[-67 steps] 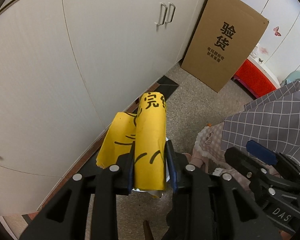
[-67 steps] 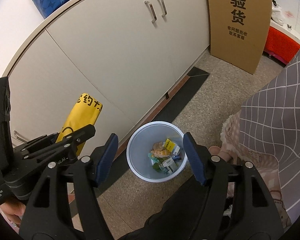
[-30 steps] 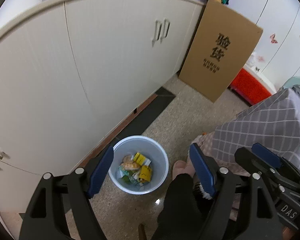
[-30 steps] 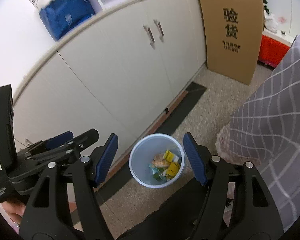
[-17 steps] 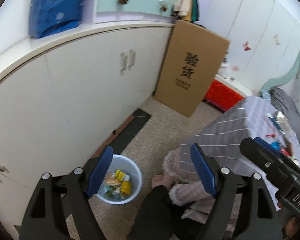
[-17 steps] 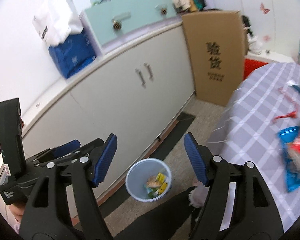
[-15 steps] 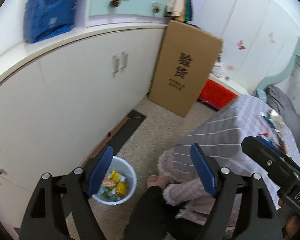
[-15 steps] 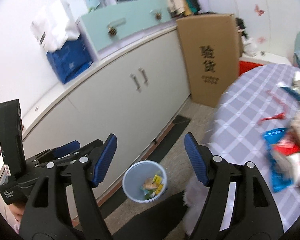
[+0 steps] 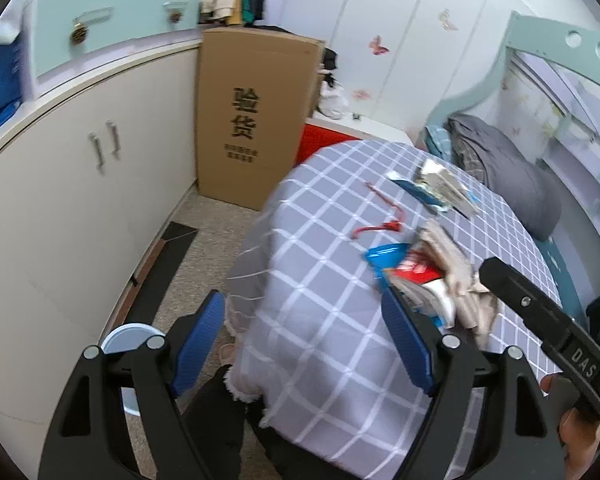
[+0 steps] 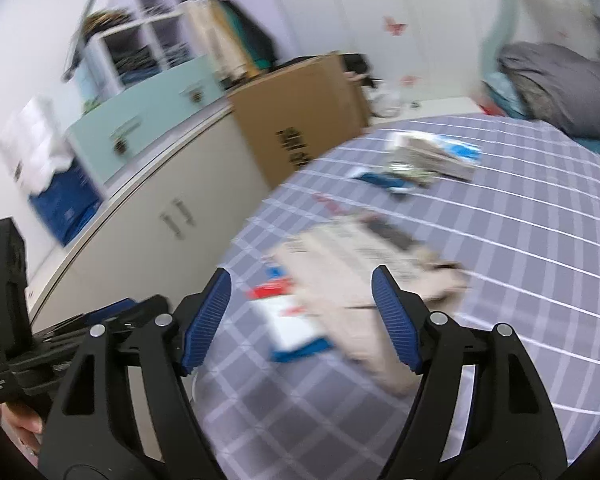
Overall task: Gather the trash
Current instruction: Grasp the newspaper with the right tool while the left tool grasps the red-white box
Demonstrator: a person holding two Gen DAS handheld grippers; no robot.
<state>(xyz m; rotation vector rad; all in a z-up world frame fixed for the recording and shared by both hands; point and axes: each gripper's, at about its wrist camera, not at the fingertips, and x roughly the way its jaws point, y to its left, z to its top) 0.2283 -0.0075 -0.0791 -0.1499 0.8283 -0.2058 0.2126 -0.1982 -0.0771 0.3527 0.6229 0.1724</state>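
Left gripper (image 9: 302, 338) tilts downward, jaws wide apart and empty; right gripper (image 10: 300, 316) likewise empty, jaws opening, over the table (image 10: 540, 240). Trash: a crumpled blue, red and beige wrapper pile (image 9: 424, 272) lies on the checked cloth just ahead of the left gripper's right finger; a red strip (image 9: 380, 226) and more wrappers (image 9: 436, 188) lie beyond. Bin (image 9: 126, 340) stands on the floor behind the left finger. Cardboard box (image 9: 252, 116) leans against the cabinet (image 9: 80, 184) further ahead.
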